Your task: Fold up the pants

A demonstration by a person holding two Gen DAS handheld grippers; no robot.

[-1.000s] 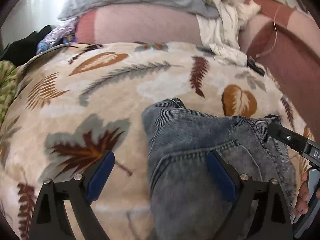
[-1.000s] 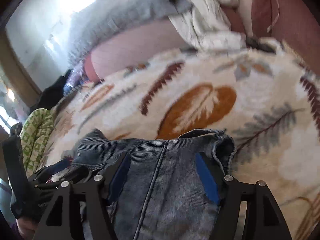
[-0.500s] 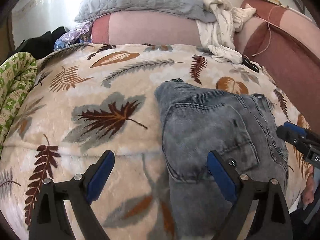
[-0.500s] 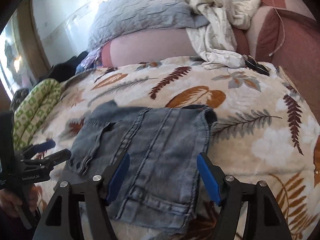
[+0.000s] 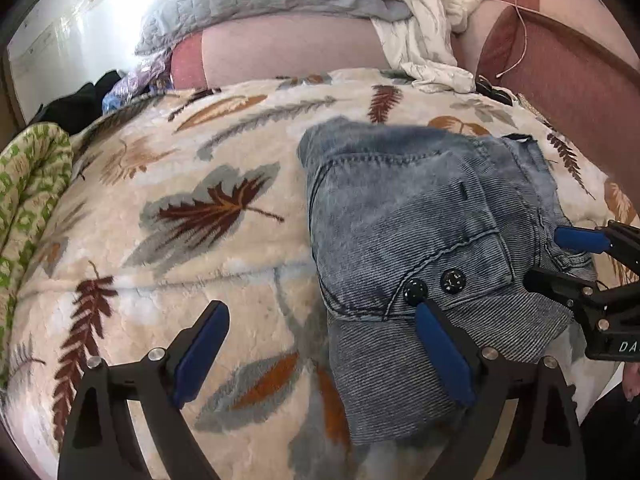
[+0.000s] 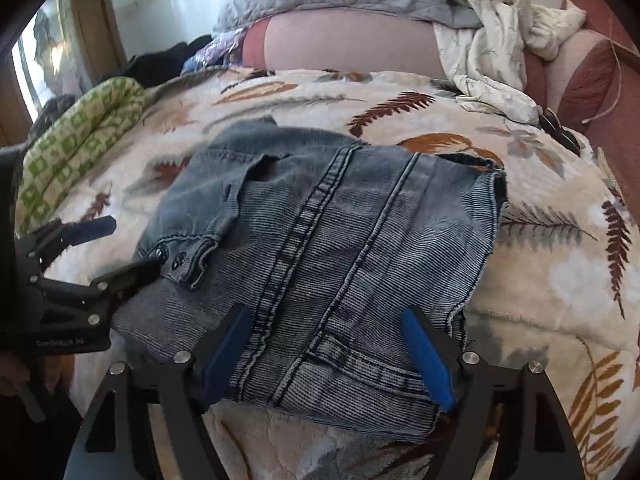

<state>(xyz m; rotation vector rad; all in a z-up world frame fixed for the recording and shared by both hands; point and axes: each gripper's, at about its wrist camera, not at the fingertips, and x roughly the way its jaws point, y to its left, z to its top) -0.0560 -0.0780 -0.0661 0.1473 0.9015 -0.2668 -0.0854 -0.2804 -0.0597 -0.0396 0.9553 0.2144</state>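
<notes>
Pants (image 5: 420, 216): left wrist view, folded grey-blue denim bundle lying on the leaf-print blanket (image 5: 192, 216).
Left claw (image 5: 320, 356): fingers spread apart, right finger over the denim edge, holding nothing.
Pants, right wrist view (image 6: 320, 240): flat on the blanket, seams facing up.
Right claw (image 6: 326, 360): fingers apart over the near hem, gripping nothing.

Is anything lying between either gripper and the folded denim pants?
Nothing visible. The folded grey-blue denim pants lie bare on the leaf-patterned blanket, with the open right gripper and open left gripper right at their near edge.
</notes>
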